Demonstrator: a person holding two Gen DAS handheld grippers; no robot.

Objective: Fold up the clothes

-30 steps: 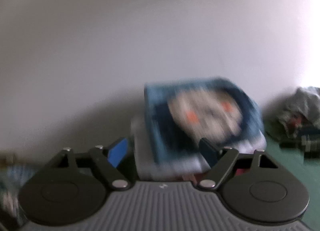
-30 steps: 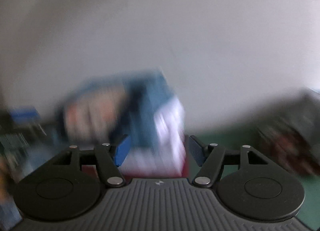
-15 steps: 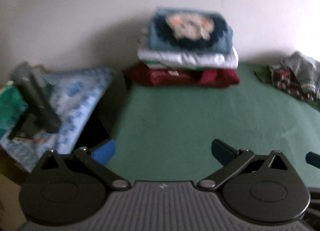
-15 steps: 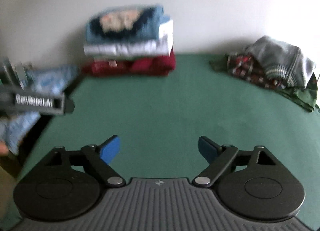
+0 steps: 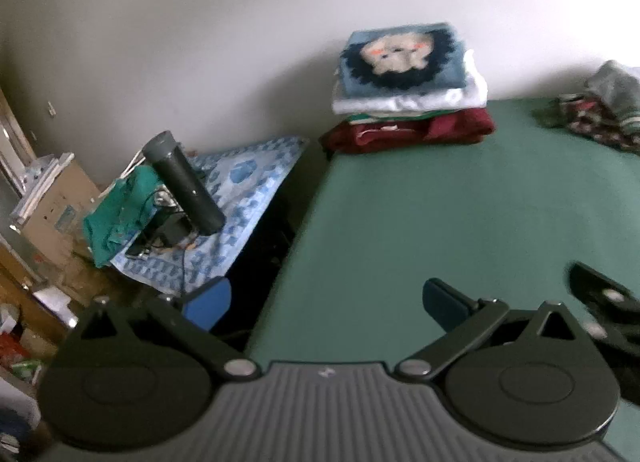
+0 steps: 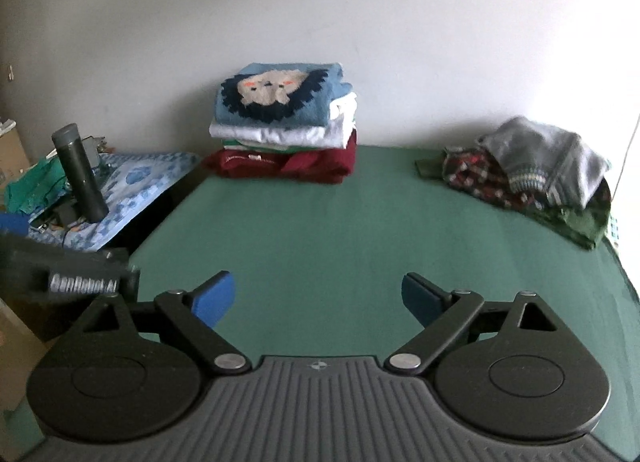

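Two claws over green table (image 6: 360,222), left claw (image 5: 328,302) wide apart, right claw (image 6: 318,296) opening — both empty, folded stack (image 6: 280,130) against wall.

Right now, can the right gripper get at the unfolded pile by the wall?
Probably yes. The right gripper is empty, its jaws opening, and only bare green table lies between it and the unfolded pile, though it would need a fair reach.

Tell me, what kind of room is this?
Probably a room in a home, set up for folding laundry: a green-covered table against a plain wall, a stack of folded clothes, an unfolded heap, and household clutter beside it.
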